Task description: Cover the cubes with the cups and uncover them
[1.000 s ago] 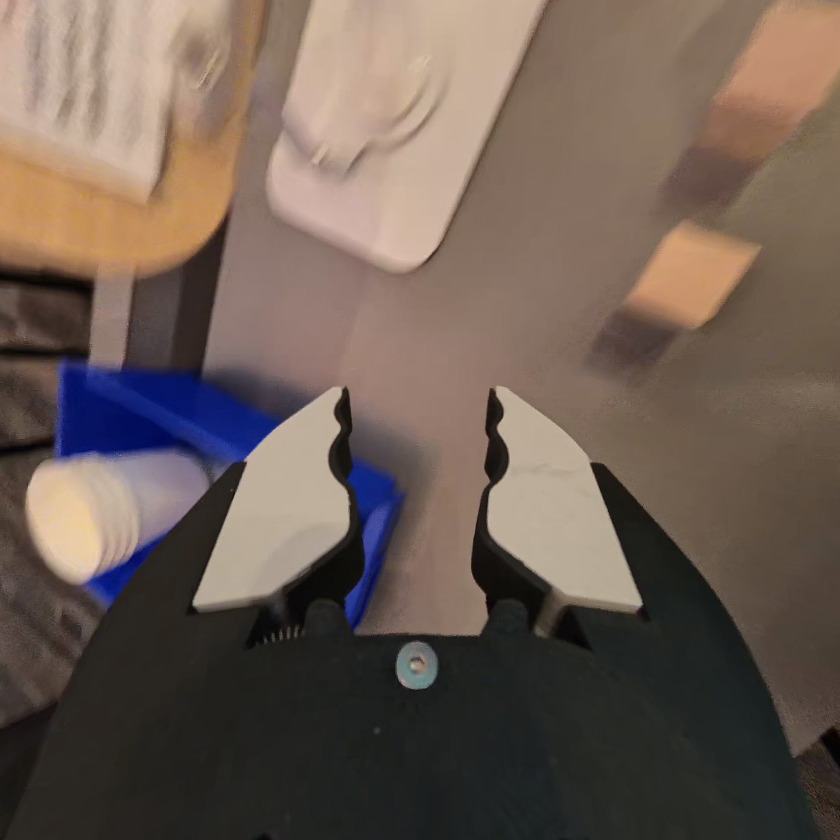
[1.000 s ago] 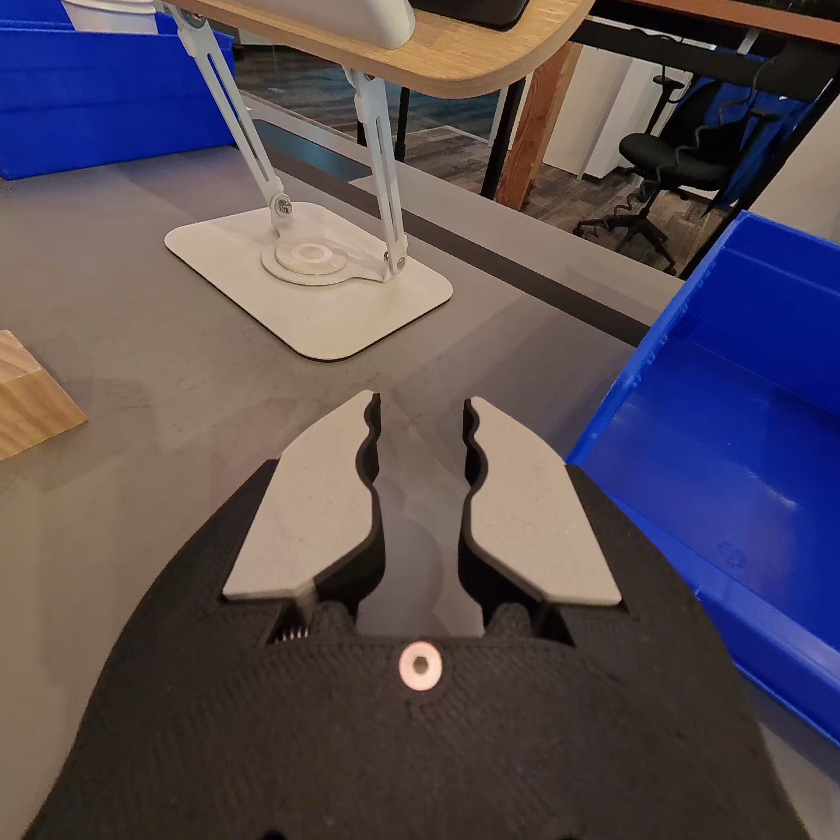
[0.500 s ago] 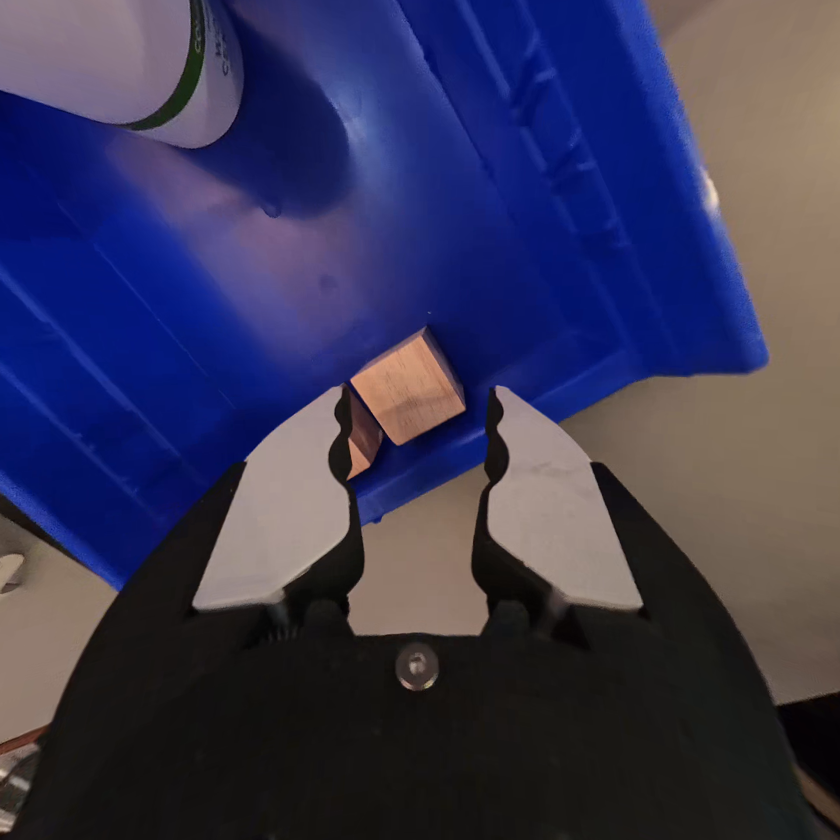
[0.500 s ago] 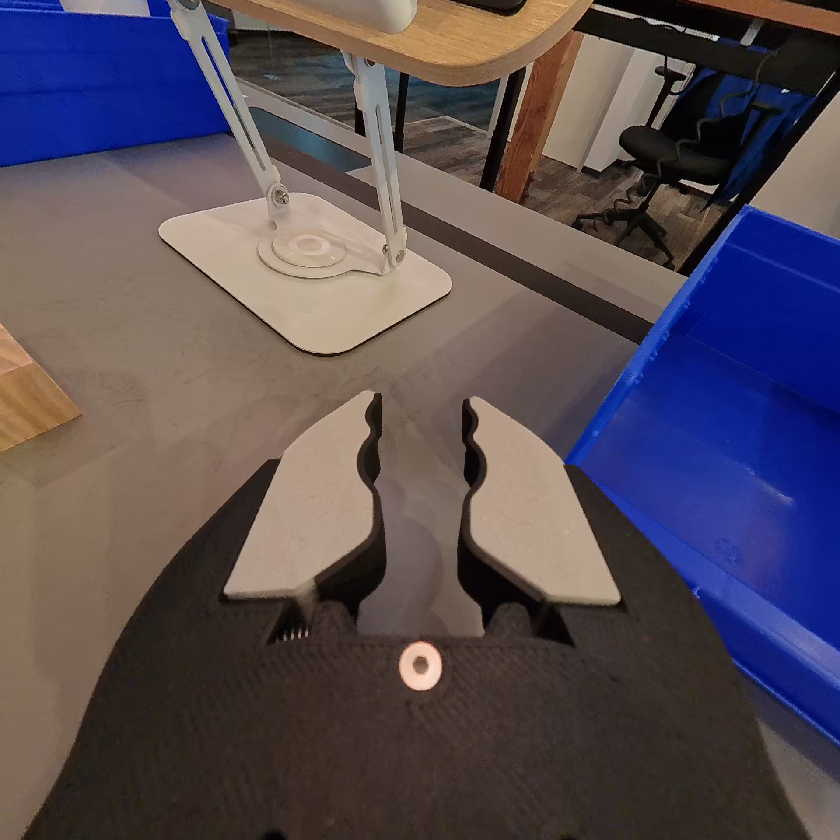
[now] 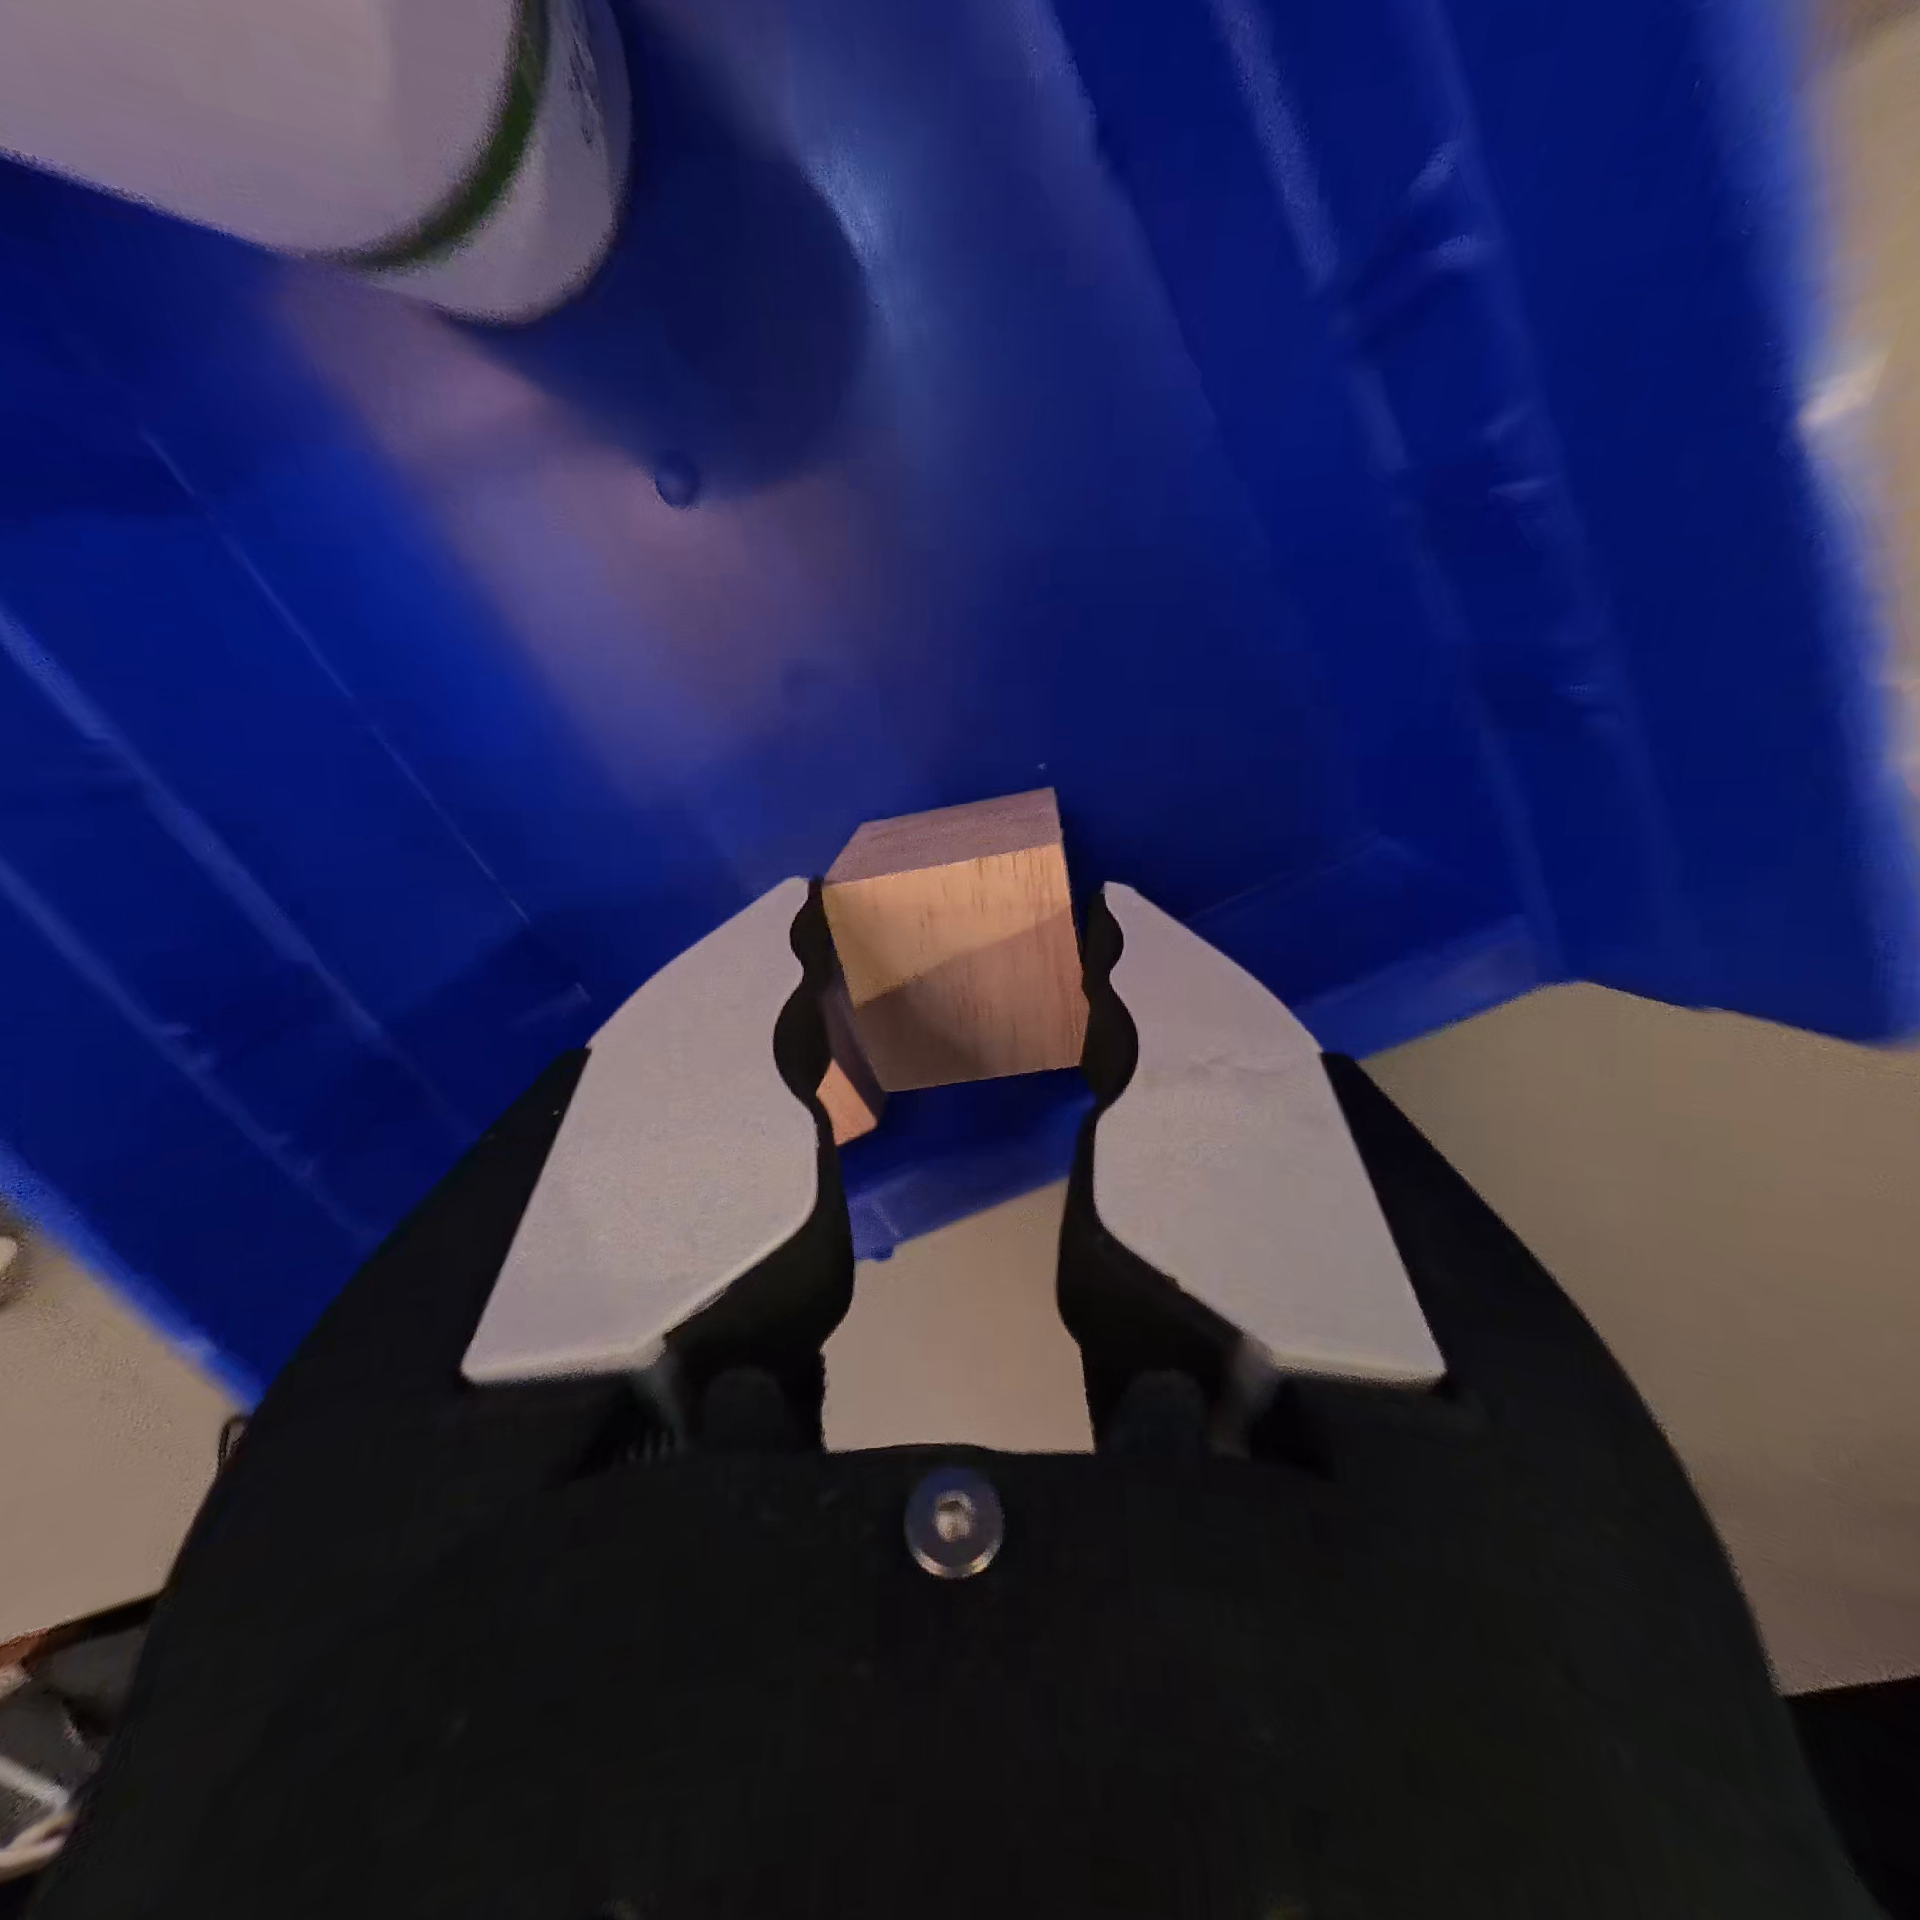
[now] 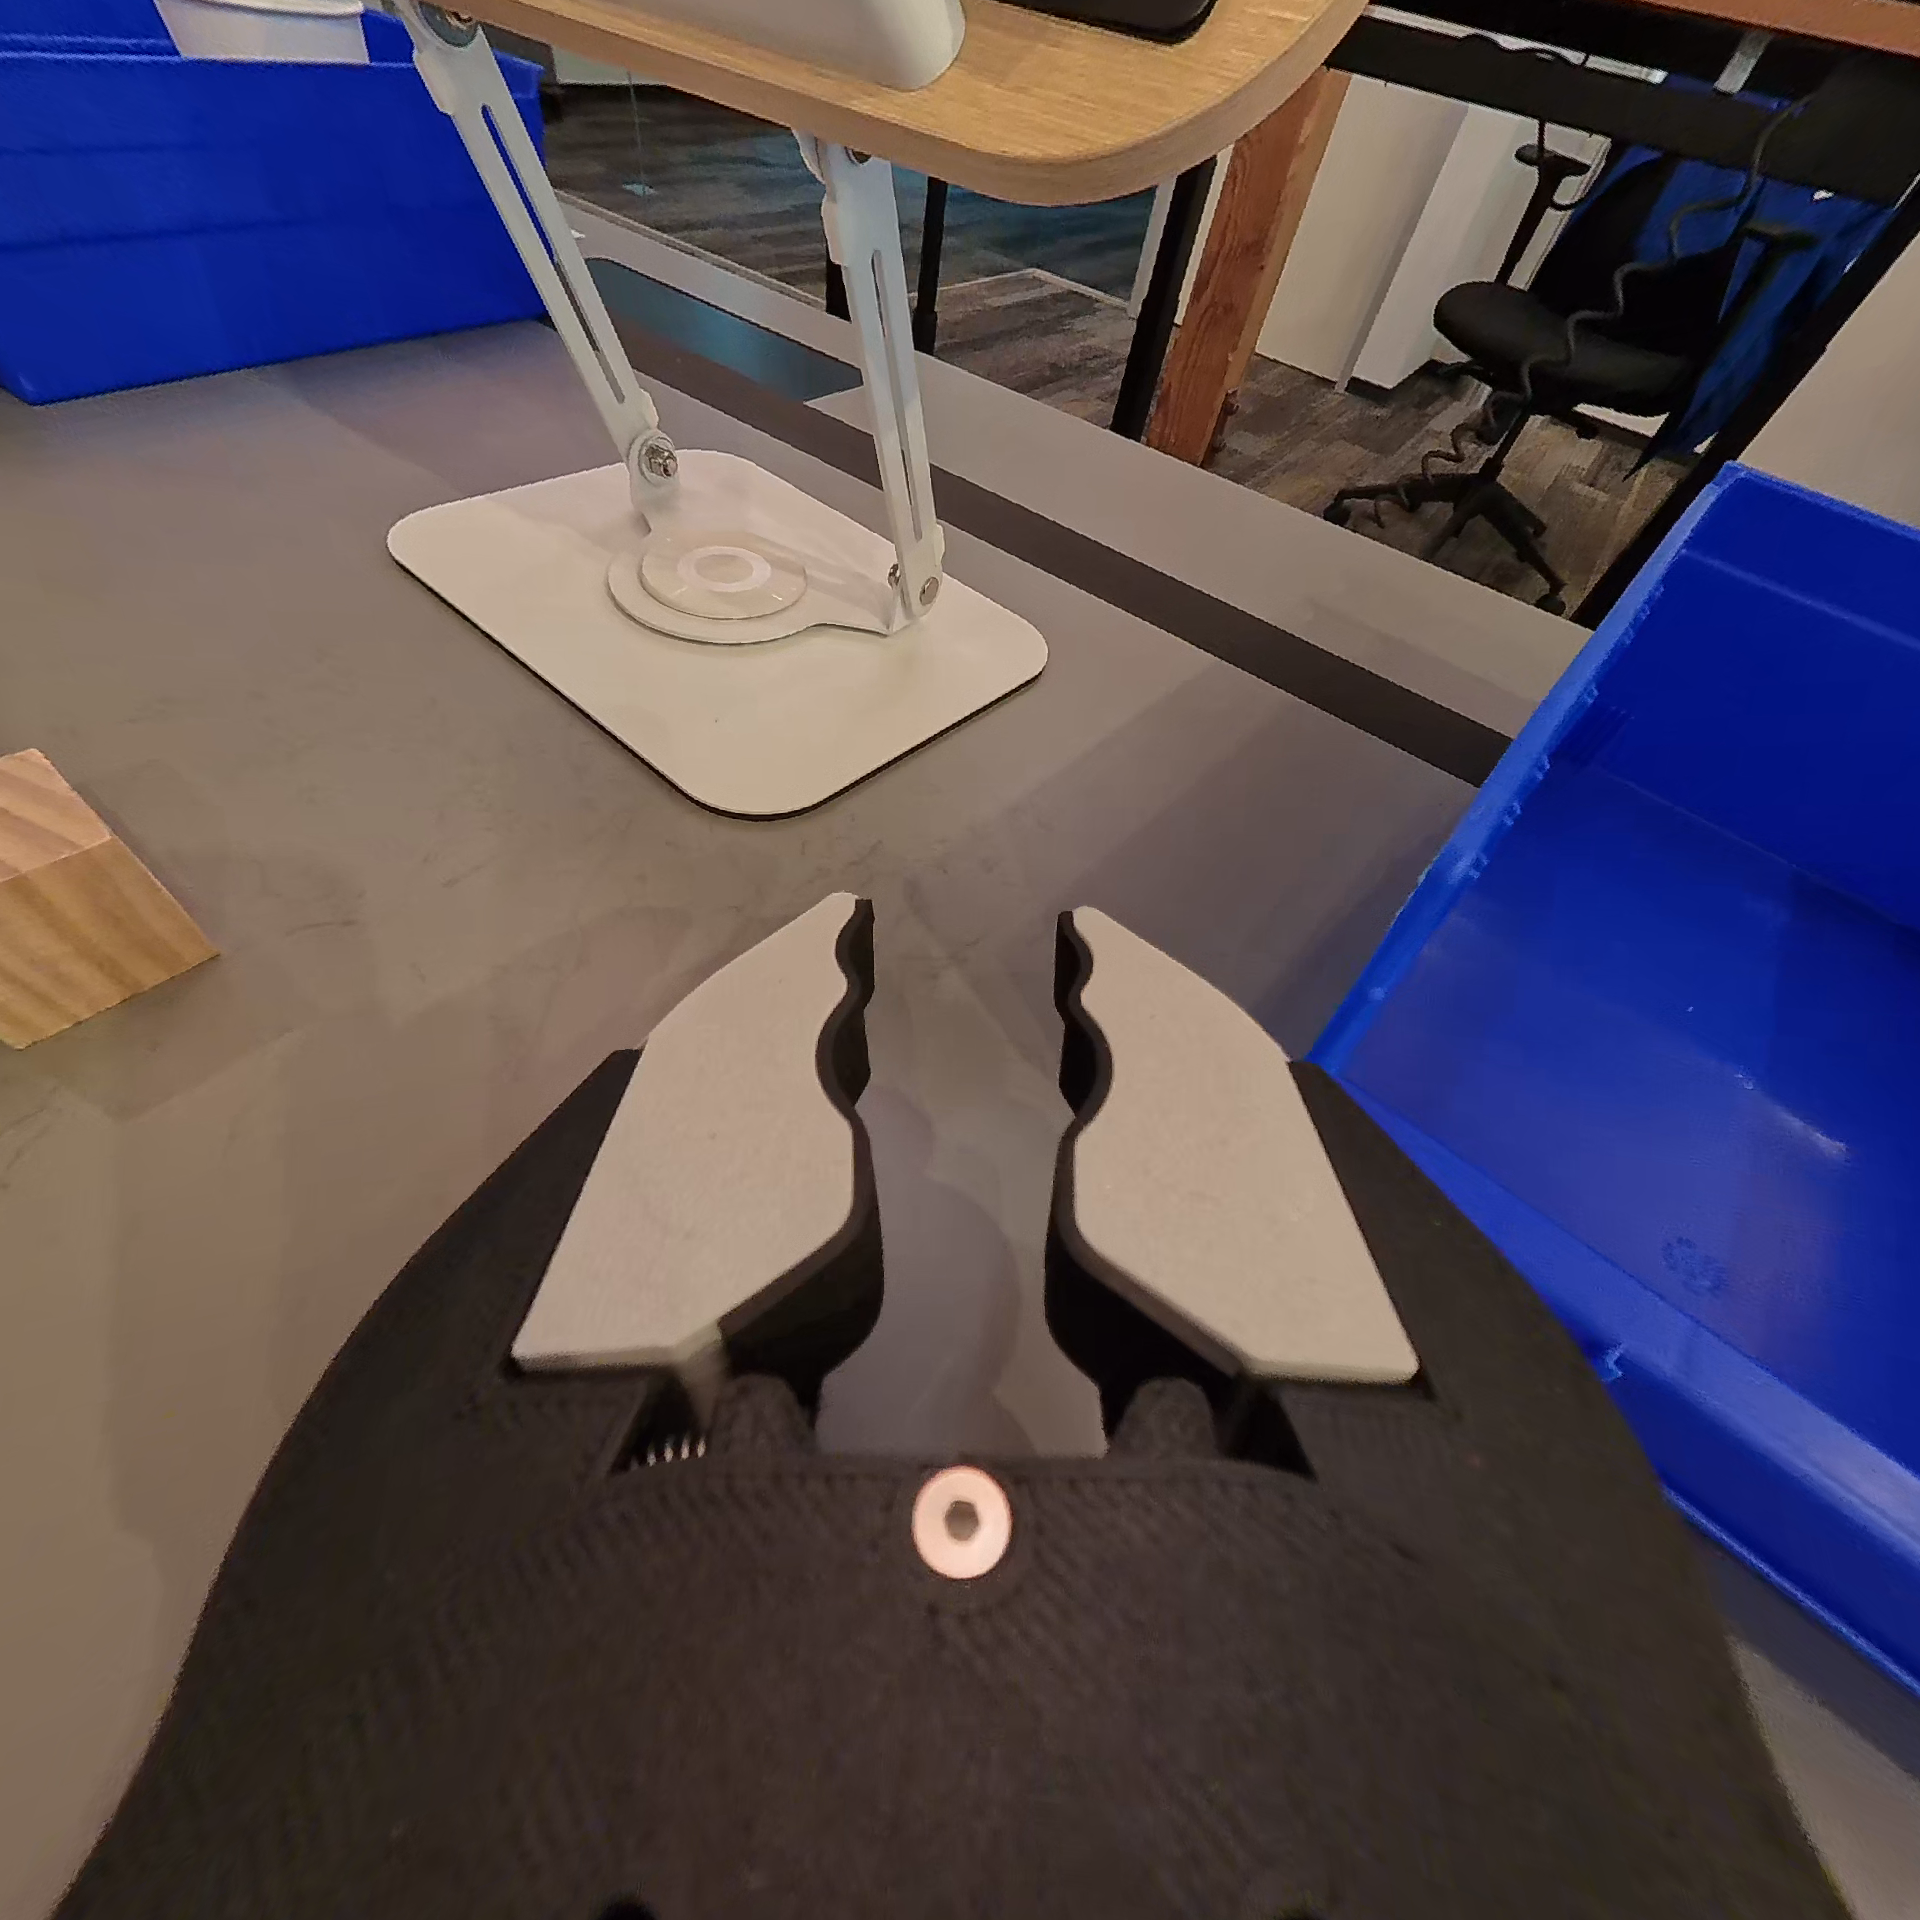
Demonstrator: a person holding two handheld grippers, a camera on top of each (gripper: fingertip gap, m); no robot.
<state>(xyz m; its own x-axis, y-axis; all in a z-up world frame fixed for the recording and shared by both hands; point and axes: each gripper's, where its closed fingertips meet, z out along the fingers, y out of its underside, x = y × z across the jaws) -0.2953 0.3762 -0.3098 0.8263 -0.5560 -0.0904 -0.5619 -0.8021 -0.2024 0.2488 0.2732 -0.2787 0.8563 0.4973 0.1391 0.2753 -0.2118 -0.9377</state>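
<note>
- left gripper [image 5: 951, 914]: jaws wide, straddling walnut cube [image 5: 961, 961] in blue bin [image 5: 1351, 520], apparently lined up for pickup.
- right gripper [image 6: 964, 935]: parted, empty, idle above grey table [image 6: 312, 831].

A small wooden cube [image 5: 961, 956] of reddish-brown wood sits inside a blue bin, close to the bin's near wall, turned so that one edge faces the camera and tilted a little; a second piece of the same wood [image 5: 847, 1081] shows just beside it at its lower left, mostly hidden. A white paper cup [image 5: 301, 135] with a green band near its end lies on its side deeper in the same bin, blurred. On the grey table stands a paler wooden cube [image 6: 73, 899] with clear grain, cut off by the picture's left edge.
</note>
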